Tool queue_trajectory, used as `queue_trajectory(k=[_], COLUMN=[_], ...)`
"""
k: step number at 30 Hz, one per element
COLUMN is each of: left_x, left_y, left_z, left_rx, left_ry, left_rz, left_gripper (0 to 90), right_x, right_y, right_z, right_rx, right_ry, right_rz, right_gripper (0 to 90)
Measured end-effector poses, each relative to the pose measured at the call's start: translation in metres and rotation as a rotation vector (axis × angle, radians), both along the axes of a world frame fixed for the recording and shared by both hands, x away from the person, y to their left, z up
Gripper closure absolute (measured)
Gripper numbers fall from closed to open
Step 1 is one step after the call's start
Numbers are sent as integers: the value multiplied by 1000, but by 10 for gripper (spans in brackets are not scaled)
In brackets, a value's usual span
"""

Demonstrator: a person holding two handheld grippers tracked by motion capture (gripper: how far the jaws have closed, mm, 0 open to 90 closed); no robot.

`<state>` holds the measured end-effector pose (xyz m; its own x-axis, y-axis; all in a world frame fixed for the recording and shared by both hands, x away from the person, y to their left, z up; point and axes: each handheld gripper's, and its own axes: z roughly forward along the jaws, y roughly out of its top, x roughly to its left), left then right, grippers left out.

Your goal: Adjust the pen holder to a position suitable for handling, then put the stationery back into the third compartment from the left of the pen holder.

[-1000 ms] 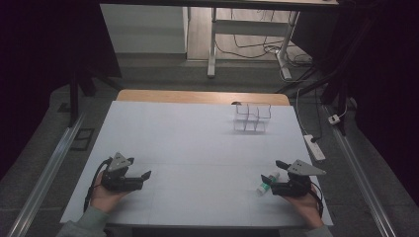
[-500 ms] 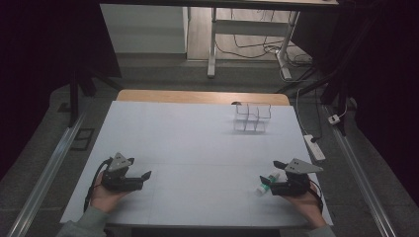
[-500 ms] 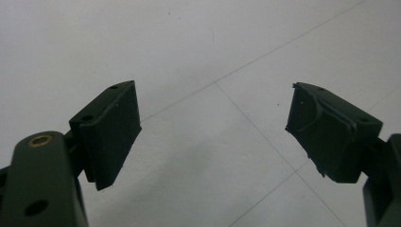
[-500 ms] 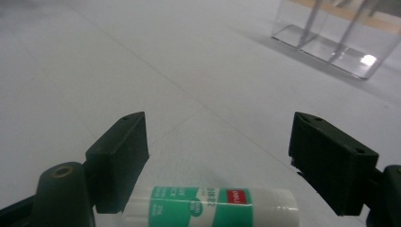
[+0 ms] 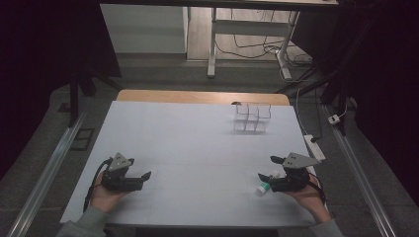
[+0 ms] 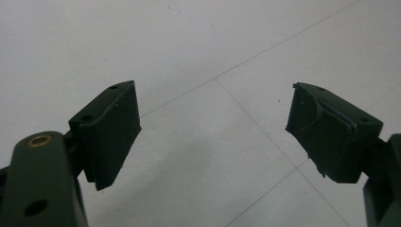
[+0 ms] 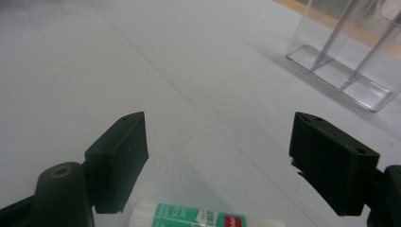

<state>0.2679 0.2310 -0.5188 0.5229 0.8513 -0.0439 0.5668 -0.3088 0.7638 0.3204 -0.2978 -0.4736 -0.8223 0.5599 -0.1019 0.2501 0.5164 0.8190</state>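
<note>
A small white tube with a green and red label (image 5: 263,187) (image 7: 198,217) lies on the white table (image 5: 197,148) at the front right. My right gripper (image 5: 267,174) (image 7: 217,156) stands open over it, jaws wide apart, the tube lying low between them at the base. My left gripper (image 5: 142,178) (image 6: 213,137) rests open near the front left, with nothing but bare table between its jaws. A clear plastic organizer with compartments (image 5: 252,117) (image 7: 350,52) stands at the back right of the table.
A power strip (image 5: 315,147) lies off the table's right edge. Metal rails run along both sides of the table. A wooden strip (image 5: 197,96) borders the far edge. Cables and desk legs lie on the floor beyond.
The right gripper has shifted slightly toward the front, staying over the tube. The left gripper has not moved.
</note>
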Motion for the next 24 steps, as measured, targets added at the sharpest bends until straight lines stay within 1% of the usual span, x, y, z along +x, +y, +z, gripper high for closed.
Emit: queue_trajectory(k=[1,2,3,5,7,9,12,13,14,18,20,22,24], left_x=[0,0,0,1,1,0,-1,-2,-2,-1,-1,-1,0], left_y=[0,0,0,0,0,-1,-2,-2,-2,-2,-2,-2,-2], left_z=[0,0,0,0,-1,-1,-1,-1,0,-1,-1,-1,-2], left_rx=[0,-1,-4,-5,-1,5,3,5,5,3,2,4,9], left_ry=[-1,-1,-2,-1,3,5,4,4,3,9,11,11,14], left_rz=[0,2,2,1,0,-4,-6,-7,-7,-3,-2,-3,-8], left_gripper=[181,181,182,182,181,179,179,179,179,179,179,179,179], right_x=[0,1,1,3,4,6,11,11,12,14,14,16,16], right_y=[1,1,2,2,1,0,-1,-1,-2,-1,0,1,2], right_z=[2,5,8,13,17,20,22,23,23,22,22,21,22], right_rx=[-20,-55,-78,-100,-124,-137,-163,-164,-180,-194,-200,-220,-238], right_ry=[9,4,0,1,2,19,29,36,40,51,62,66,75], right_rz=[18,37,49,79,96,120,155,160,168,203,207,194,191], right_gripper=[193,193,193,193,195,196,196,196,195,196,194,161,157])
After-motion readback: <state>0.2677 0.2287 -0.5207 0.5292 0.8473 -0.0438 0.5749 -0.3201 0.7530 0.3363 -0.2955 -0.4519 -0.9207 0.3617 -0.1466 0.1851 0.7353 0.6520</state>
